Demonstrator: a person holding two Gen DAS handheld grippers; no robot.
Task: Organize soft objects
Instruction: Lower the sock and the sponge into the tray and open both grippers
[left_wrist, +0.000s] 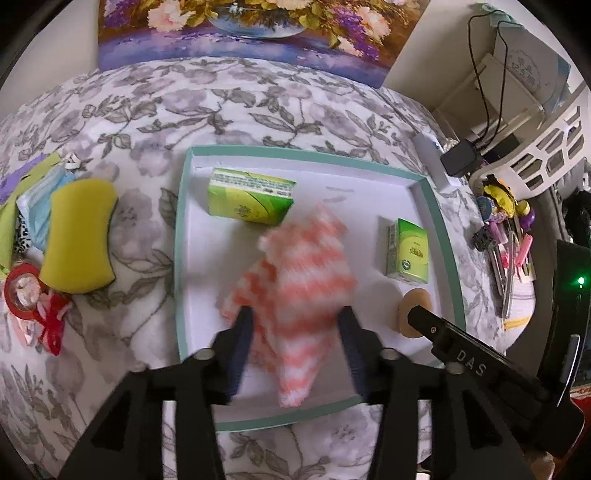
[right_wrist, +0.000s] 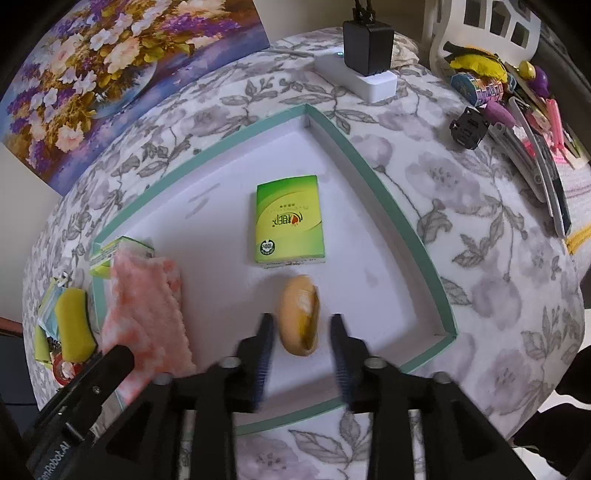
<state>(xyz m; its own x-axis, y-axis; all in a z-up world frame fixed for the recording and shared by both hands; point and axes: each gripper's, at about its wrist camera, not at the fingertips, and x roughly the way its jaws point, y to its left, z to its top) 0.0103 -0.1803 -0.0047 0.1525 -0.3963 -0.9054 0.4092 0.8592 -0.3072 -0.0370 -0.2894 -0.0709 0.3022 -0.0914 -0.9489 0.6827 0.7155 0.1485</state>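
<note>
A white tray with a teal rim (left_wrist: 179, 236) (right_wrist: 388, 206) lies on the flowered bedspread. My left gripper (left_wrist: 295, 325) is open, its fingers on either side of a blurred pink-and-white checked cloth (left_wrist: 306, 280) over the tray; the cloth also shows in the right wrist view (right_wrist: 147, 314). My right gripper (right_wrist: 301, 332) is open around a tan bun-shaped squishy (right_wrist: 300, 315) that lies in the tray, also visible in the left wrist view (left_wrist: 415, 314). Two green tissue packs (left_wrist: 251, 199) (left_wrist: 408, 253) lie in the tray.
A yellow sponge (left_wrist: 79, 240), blue and green cloths (left_wrist: 35, 206) and a red tape roll (left_wrist: 20, 295) lie left of the tray. A charger on a white power strip (right_wrist: 369, 70), clips and small toys (right_wrist: 517, 122) lie to the right. A flower painting (left_wrist: 258, 33) stands behind.
</note>
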